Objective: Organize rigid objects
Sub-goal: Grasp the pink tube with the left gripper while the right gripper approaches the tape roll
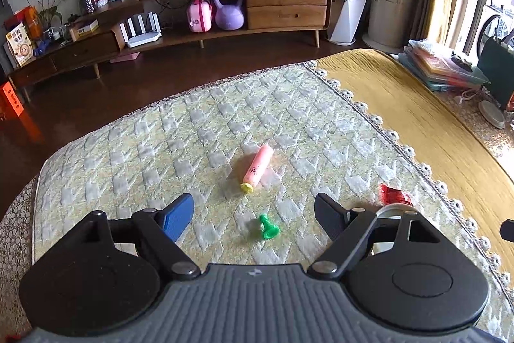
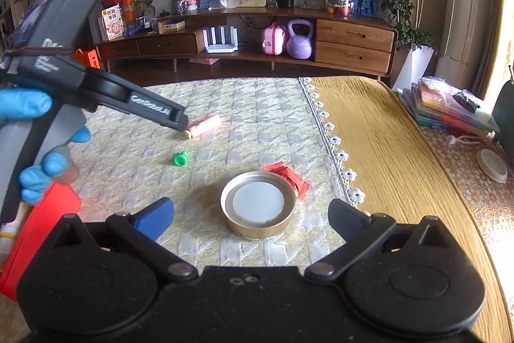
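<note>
Pink tube (image 1: 258, 165) w/ yellow cap lies mid quilted mat (image 1: 128, 156), green cap (image 1: 269, 227) near it, closer to L gripper (image 1: 253, 211), jaws wide, empty. R gripper (image 2: 250, 214) wide too, above gold lid (image 2: 258, 208); red packet (image 2: 289, 177) touching lid's far side.

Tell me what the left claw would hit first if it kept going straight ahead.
Probably the small green plastic piece, lying between the open left claw fingers; beyond it is the pink tube with a yellow cap. Depth is uncertain.
</note>
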Available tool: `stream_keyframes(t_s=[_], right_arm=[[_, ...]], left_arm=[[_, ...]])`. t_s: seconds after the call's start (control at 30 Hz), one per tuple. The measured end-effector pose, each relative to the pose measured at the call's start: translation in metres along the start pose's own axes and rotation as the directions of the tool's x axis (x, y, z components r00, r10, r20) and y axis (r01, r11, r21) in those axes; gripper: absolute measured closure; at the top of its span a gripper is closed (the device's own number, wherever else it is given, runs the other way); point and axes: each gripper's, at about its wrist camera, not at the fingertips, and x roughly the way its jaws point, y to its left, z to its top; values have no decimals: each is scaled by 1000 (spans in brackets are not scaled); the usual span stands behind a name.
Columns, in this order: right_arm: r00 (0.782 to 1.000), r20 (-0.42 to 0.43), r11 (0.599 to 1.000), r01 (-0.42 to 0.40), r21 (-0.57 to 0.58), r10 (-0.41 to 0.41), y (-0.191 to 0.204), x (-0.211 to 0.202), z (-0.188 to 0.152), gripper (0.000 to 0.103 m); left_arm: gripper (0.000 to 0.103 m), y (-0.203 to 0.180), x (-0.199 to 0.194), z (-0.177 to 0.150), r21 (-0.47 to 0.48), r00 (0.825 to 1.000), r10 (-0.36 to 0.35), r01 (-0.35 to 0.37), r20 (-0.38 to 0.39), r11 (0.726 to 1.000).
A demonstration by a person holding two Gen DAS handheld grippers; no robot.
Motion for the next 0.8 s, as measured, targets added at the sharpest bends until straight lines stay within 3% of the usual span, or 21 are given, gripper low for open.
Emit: stream_keyframes(t_s=[0.43, 0.7, 0.8], right_arm=[[999, -44, 1000, -25, 17, 26, -7, 50, -11, 1], [999, -48, 1000, -20, 16, 21, -6, 70, -11, 4], [999, -45, 1000, -10, 18, 11, -5, 76, -10, 10]], left_arm=[[21, 7, 87, 21, -45, 998, 39, -41, -56, 998], [21, 2, 107, 19, -13, 997, 52, -53, -53, 999], [30, 0, 107, 20, -3, 998, 43, -43, -42, 999]])
